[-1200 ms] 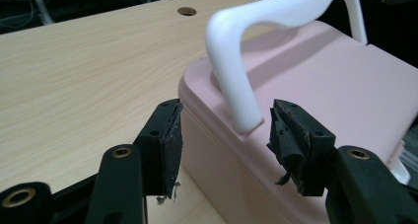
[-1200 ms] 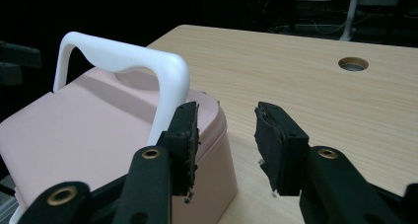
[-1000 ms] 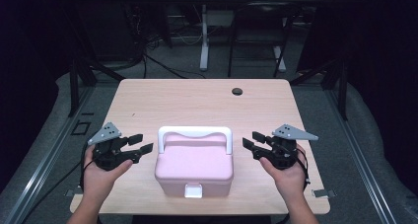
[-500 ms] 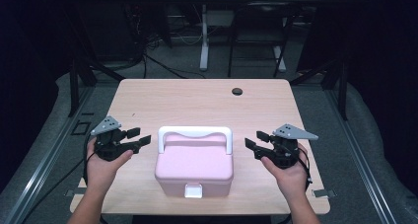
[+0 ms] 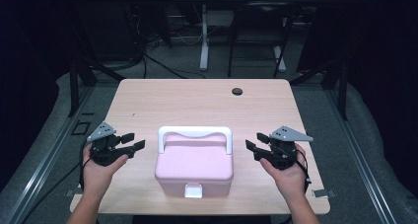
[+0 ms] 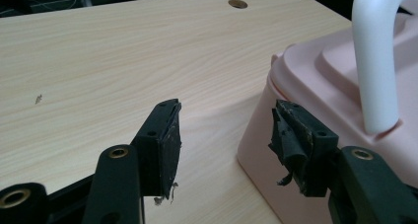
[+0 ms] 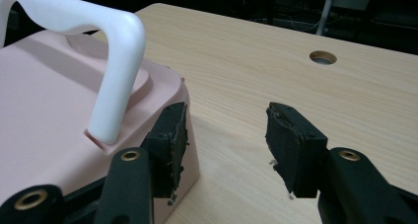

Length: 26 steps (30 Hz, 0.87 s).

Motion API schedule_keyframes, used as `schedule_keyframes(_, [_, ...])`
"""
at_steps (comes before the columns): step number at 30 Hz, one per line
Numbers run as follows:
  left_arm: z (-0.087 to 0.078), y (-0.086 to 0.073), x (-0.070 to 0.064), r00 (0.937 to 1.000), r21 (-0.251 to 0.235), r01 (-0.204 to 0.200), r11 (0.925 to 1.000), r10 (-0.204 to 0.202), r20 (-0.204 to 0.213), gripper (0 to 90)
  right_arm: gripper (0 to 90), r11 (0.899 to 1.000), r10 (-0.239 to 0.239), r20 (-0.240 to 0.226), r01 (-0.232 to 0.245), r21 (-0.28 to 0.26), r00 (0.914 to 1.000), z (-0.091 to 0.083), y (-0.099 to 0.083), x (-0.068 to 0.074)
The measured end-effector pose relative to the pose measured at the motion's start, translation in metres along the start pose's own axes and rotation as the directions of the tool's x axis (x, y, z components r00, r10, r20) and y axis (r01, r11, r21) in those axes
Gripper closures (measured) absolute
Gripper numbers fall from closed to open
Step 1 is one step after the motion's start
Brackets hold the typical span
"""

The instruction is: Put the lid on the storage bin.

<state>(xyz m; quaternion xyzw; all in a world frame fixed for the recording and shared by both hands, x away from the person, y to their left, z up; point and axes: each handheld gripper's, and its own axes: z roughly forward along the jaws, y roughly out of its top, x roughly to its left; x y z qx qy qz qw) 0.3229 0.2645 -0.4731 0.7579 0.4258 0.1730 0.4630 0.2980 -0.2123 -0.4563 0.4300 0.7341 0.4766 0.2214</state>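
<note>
The pink plastic box with a white arched handle (image 5: 194, 162) sits near the front edge of the light wooden desk (image 5: 197, 103). The left claw (image 5: 132, 141) and right claw (image 5: 252, 143) flank it, both released, seemingly just clear of its sides; bare desk lies behind.

The desk (image 5: 148, 105) has a light wooden top with a fine grain and rounded corners. It stands on a grey floor (image 5: 355, 135). Near the far edge, a little to the right of the middle, there is a small round cable hole (image 5: 237, 91). A pink box (image 5: 194, 167) with a white handle (image 5: 194, 133) lies directly on the desk, close to the near edge and about in the middle between left and right. Its white latch (image 5: 192, 190) faces the near edge. On the left part of the top there is a tiny dark mark (image 6: 38, 99).
</note>
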Motion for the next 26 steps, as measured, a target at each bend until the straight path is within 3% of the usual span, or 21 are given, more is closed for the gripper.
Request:
schedule_keyframes(7, [0.005,-0.007,0.008,0.9999,0.008,0.008,0.9999,-0.008,-0.014,44.4,51.6,1.0,0.007,0.005,-0.007,0.01,1.0,0.004,-0.008,-0.003])
schedule_keyframes(17, [0.017,-0.011,0.015,0.9996,0.036,0.029,0.9989,-0.029,0.004,44.4,51.7,0.998,0.02,0.004,-0.02,0.057,0.9998,0.015,-0.024,-0.004])
schedule_keyframes(26, [0.023,-0.011,0.012,0.9996,0.041,0.01,0.9991,-0.011,0.026,44.4,50.6,0.997,0.03,0.013,-0.031,0.068,0.9995,0.016,-0.028,-0.008])
